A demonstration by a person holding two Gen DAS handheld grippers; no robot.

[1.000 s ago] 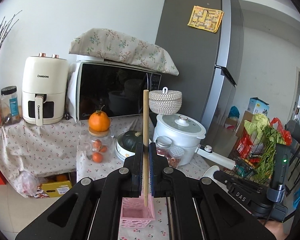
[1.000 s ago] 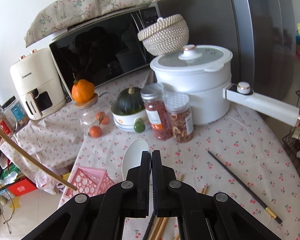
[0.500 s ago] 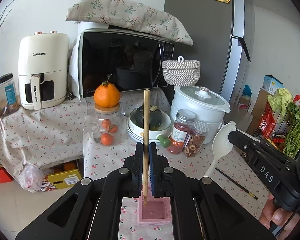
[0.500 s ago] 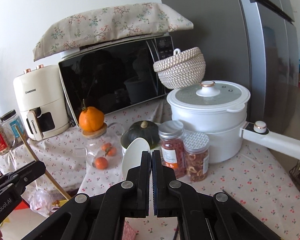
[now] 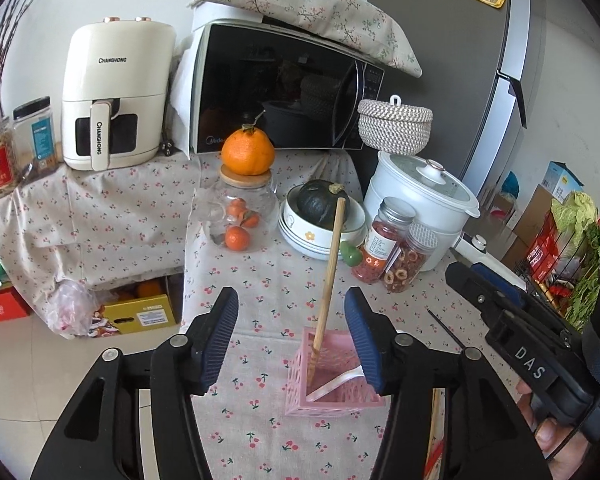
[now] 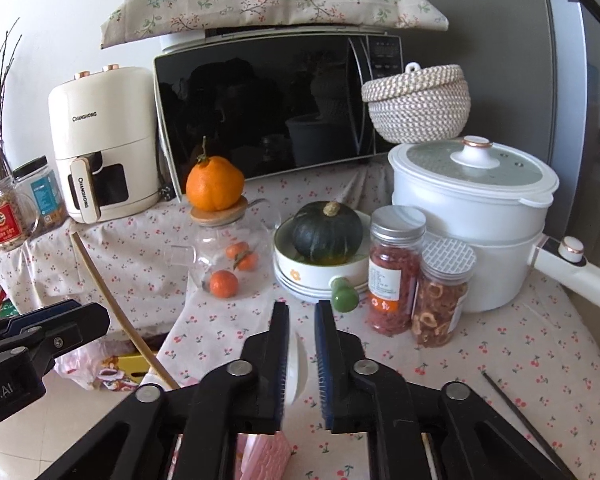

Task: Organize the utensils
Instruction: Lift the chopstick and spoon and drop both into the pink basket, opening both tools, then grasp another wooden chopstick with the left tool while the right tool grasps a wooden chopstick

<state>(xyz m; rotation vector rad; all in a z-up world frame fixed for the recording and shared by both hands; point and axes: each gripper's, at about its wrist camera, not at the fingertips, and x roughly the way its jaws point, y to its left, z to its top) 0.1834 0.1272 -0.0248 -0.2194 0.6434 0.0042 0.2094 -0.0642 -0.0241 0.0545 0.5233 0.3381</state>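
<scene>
Our left gripper (image 5: 290, 330) is opening wide, its pads clear of the wooden chopstick (image 5: 328, 280) leaning in the pink basket (image 5: 332, 398) near the table's front edge. Our right gripper (image 6: 302, 360) is opening, the white spoon (image 6: 298, 364) between its pads; only the left view shows the spoon's handle inside the basket.
</scene>
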